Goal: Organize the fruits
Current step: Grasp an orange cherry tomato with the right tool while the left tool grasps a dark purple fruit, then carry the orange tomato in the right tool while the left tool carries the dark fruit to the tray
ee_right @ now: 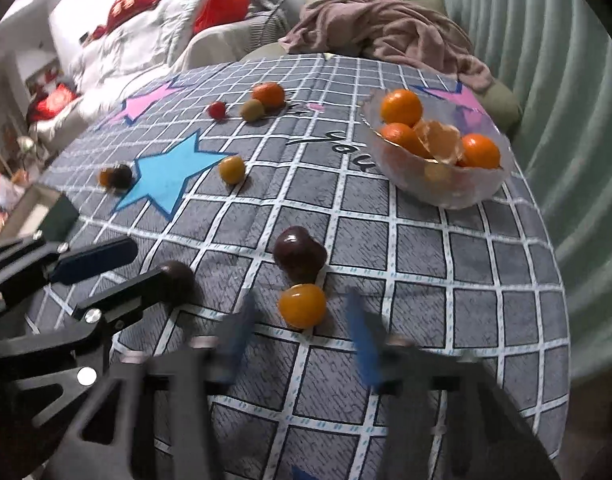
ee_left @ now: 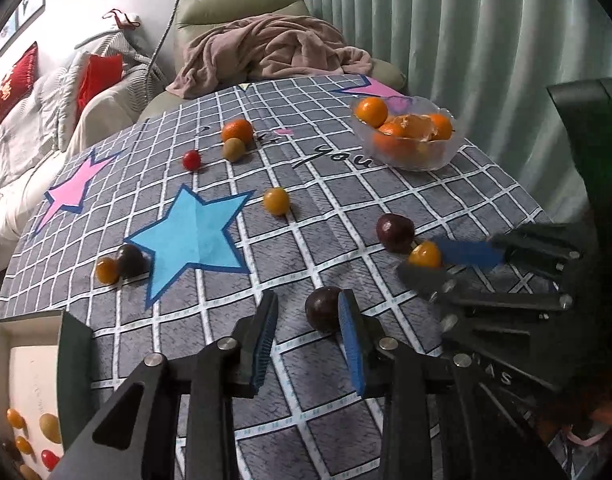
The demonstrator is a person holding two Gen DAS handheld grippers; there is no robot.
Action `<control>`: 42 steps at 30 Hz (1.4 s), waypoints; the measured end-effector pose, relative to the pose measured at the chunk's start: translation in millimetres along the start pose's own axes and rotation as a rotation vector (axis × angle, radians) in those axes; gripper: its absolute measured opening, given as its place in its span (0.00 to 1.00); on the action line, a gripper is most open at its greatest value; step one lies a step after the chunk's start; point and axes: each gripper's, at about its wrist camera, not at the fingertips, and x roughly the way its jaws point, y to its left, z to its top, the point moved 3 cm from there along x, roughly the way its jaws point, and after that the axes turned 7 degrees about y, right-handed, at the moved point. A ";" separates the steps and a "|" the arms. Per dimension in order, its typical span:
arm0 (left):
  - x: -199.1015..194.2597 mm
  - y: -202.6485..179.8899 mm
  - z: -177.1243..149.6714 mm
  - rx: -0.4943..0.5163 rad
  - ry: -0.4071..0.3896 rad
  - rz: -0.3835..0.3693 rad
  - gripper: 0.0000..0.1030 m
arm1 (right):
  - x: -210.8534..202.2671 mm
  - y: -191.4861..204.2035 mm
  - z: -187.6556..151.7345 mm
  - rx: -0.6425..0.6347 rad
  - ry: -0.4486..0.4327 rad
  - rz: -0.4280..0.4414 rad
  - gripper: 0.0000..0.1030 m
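My left gripper (ee_left: 308, 316) is open low over the checked tablecloth, with a dark purple fruit (ee_left: 323, 309) just ahead of its right finger. My right gripper (ee_right: 301, 320) is open around a small orange fruit (ee_right: 302, 305), which lies on the cloth between its blue pads; another dark purple fruit (ee_right: 299, 255) sits just behind. In the left wrist view the right gripper (ee_left: 430, 258) straddles that orange fruit (ee_left: 424, 254). A glass bowl (ee_left: 434, 154) holds several oranges. Loose fruits lie across the cloth: an orange (ee_left: 237, 131), a kiwi (ee_left: 233, 149), a red tomato (ee_left: 191, 159), a yellow fruit (ee_left: 276, 200).
A white box (ee_left: 25, 360) with small fruits inside stands at the table's near left corner. A dark fruit and a small orange one (ee_left: 119, 264) lie by the blue star. An armchair with a blanket (ee_left: 273, 48) is behind the table, curtain at right.
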 end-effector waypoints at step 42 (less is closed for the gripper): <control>-128.3 111.8 -67.8 -0.262 -0.041 0.097 0.23 | -104.0 100.7 0.0 0.006 -0.064 0.213 0.22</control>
